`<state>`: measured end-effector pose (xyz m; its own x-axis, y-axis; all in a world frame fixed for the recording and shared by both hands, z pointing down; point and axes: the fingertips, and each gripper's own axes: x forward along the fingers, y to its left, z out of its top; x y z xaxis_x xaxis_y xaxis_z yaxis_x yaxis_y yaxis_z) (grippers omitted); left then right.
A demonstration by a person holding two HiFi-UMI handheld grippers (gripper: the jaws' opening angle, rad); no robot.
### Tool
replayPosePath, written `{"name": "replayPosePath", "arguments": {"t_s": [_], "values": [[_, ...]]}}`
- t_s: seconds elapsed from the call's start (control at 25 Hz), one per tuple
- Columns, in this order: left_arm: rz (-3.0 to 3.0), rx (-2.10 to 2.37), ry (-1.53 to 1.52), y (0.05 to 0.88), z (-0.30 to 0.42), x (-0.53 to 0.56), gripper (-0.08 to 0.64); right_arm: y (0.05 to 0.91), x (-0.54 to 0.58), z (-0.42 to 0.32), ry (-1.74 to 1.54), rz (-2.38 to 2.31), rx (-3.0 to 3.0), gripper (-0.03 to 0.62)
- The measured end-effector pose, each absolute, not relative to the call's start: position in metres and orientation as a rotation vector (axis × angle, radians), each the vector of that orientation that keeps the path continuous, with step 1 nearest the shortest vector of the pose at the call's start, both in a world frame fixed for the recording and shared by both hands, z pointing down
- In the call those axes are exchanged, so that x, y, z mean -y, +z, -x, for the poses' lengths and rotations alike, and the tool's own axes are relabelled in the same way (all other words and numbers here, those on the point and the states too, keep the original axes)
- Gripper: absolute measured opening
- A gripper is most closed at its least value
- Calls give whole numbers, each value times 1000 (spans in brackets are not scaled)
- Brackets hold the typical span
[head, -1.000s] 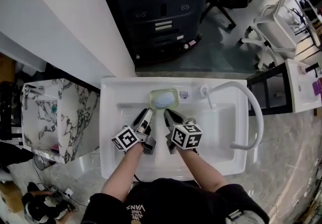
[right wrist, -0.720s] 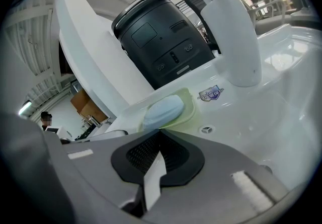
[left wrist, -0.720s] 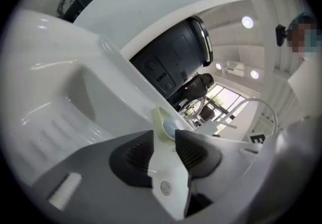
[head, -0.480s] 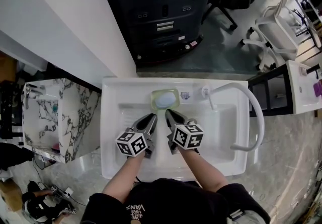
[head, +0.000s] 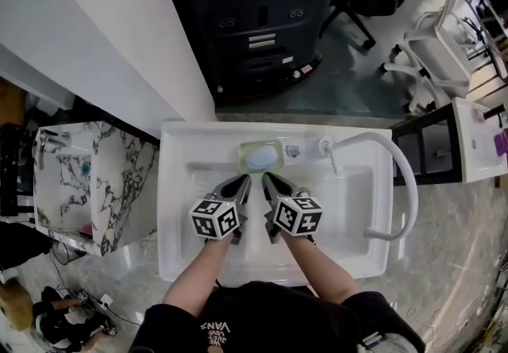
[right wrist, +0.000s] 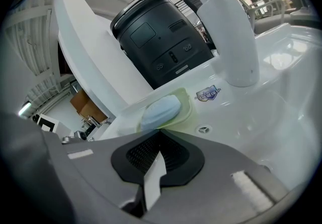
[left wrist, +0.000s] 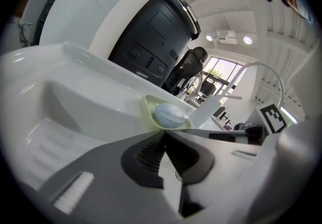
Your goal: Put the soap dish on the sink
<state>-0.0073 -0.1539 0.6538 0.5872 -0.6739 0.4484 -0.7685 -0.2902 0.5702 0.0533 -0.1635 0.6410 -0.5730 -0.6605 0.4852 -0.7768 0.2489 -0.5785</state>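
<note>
Seen from above, a person stands at a white sink (head: 171, 209), holding a two-jaw gripper in each hand over the basin. Both forearms reach forward from the bottom of the head view, and both grippers point towards the back ledge of the sink.

The soap dish (head: 278, 155) is pale green and sits flat on that back ledge, near its middle. A pale blue bar of soap (head: 259, 158) lies in it. Just right of the dish there is a small blue sticker (head: 290, 151) on the ledge. Beyond the sticker stands a white faucet (head: 397, 177), whose long spout curves out and down over the right side of the basin.

The left gripper (head: 242, 179) hangs just in front of the dish, and no view shows it touching the dish. Its jaws have just been closing and now meet at the tips with nothing between them. The marker cube (head: 215, 219) on this gripper faces up.

The right gripper (head: 267, 178) is close beside the left one, also just short of the dish. Its jaws are clenched together and empty. In the right gripper view the dish and soap lie straight ahead past the jaw tips, with a small round overflow hole (right wrist: 204, 130) in the basin wall below the sticker.

Behind the sink stands a large dark office printer (head: 254, 18). To the left is a second basin with a black-and-white marbled pattern (head: 95, 185). White chairs (head: 432, 42) stand at the upper right.
</note>
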Motion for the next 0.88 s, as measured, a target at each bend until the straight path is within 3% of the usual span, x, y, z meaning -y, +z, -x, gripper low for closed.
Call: {"name": "replayPosePath", "arguments": {"t_s": [0.88], "values": [[-2001,1138,76,651,10,170,54,640,172,-58,1238,-1393,2362,2]]}}
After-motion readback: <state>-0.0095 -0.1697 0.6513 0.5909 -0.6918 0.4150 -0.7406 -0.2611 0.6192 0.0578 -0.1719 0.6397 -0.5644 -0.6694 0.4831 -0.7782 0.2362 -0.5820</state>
